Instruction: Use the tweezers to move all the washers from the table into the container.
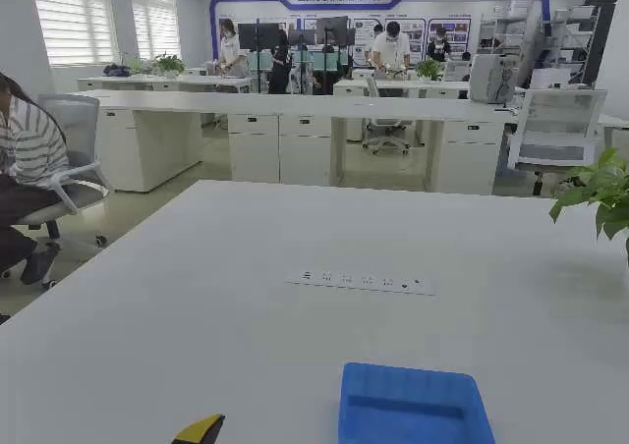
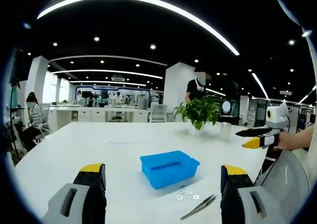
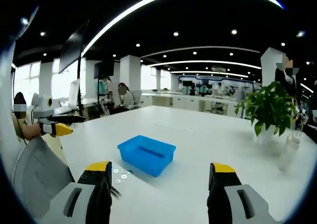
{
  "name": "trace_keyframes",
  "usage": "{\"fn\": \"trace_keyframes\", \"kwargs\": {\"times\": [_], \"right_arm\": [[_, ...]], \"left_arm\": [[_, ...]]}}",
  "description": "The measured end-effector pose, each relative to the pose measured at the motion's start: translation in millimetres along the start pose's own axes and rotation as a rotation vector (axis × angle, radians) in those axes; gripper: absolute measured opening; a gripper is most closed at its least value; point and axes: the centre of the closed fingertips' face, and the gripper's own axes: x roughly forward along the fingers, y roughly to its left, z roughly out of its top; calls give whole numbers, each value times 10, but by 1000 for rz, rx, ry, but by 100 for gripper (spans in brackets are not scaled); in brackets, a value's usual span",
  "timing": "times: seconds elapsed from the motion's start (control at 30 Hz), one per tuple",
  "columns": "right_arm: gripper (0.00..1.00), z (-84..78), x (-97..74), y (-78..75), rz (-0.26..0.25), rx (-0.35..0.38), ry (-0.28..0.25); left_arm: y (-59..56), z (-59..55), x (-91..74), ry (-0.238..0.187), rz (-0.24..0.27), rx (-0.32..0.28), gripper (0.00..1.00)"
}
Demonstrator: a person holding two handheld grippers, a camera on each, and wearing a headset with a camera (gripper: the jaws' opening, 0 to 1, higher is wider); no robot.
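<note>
A blue container (image 2: 168, 168) (image 3: 146, 153) (image 1: 413, 405) stands on the white table (image 1: 295, 346). Several small washers (image 2: 188, 193) (image 3: 121, 173) lie loose on the table just in front of it. Metal tweezers (image 2: 199, 206) lie beside the washers, and their tips (image 3: 115, 192) peek out behind a jaw in the right gripper view. My left gripper (image 2: 162, 172) is open and holds nothing, its jaws framing the container. My right gripper (image 3: 161, 168) is open too, above the table near the container, and it shows again (image 2: 250, 137) off to the right. A gripper's yellow tip (image 1: 200, 429) shows left of the container.
A power strip (image 1: 362, 283) is set into the table's middle. A potted plant (image 2: 199, 112) (image 3: 270, 107) and a clear bottle (image 3: 288, 149) stand on the far side. A mesh chair back (image 3: 39, 177) is close by. People work at benches behind.
</note>
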Motion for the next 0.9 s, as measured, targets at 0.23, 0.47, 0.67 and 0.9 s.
{"fn": "trace_keyframes", "kwargs": {"times": [0.23,0.47,0.67,0.9], "right_arm": [[77,23,-19,2,13,9,-19],[76,62,-17,76,49,-5,-36],[75,110,-34,83,52,-3,-56],[74,153,-43,113,73,15,-76]], "left_arm": [[-5,-13,1,8,3,13,97],[27,10,-10,0,22,19,97],[-1,-31,10,22,3,-5,95],[37,-50,8,30,21,-7,95]]}}
